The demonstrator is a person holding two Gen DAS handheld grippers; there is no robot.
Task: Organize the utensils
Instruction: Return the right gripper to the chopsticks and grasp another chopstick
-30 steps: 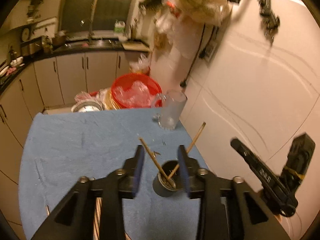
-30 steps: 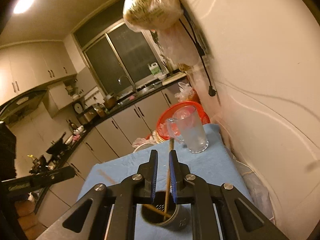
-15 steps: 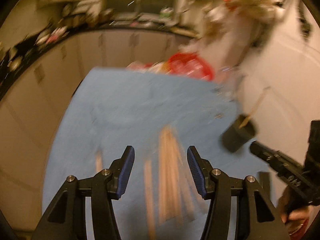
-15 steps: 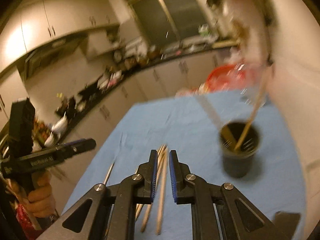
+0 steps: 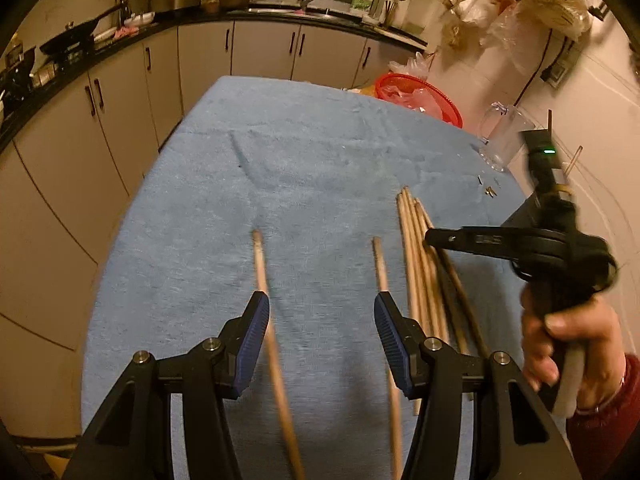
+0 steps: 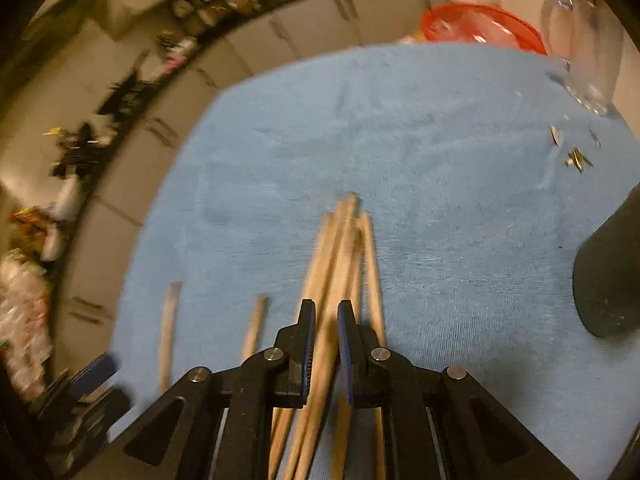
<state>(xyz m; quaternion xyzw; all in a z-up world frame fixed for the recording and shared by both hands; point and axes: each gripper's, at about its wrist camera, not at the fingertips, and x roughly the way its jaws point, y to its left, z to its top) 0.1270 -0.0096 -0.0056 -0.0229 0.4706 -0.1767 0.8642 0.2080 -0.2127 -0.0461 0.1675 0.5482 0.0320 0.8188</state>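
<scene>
Chopsticks lie loose on the blue cloth that covers the bench (image 5: 304,152), and they fall into two lots: a tight bundle (image 5: 420,264) laid nearly parallel toward the wall side, and two single sticks set apart from it, one (image 5: 266,304) further out and one (image 5: 382,276) nearer the bundle. That spacing probably explains how each hand is set. The left claw (image 5: 320,332) stands with its jaws well apart and nothing between the pads; the two single sticks run out past either side of it, so it seems to be lining up on one of them, though which one cannot be told yet. The right claw (image 6: 323,354) points steeply down over the bundle (image 6: 340,264) with its jaws nearly together; a stick shows in the narrow gap between them, but the picture is smeared by motion and the pads do not visibly press on it, so I judge it is not gripping. In the left wrist view the person's hand (image 5: 568,344) holds that tool above the bundle. The dark holder cup (image 6: 608,276) stands just off to the right of the bundle, close enough to be the likely home for the sticks. Farther back are a clear jug (image 5: 506,140) and a red basket (image 5: 424,96) at the bench's far edge.
</scene>
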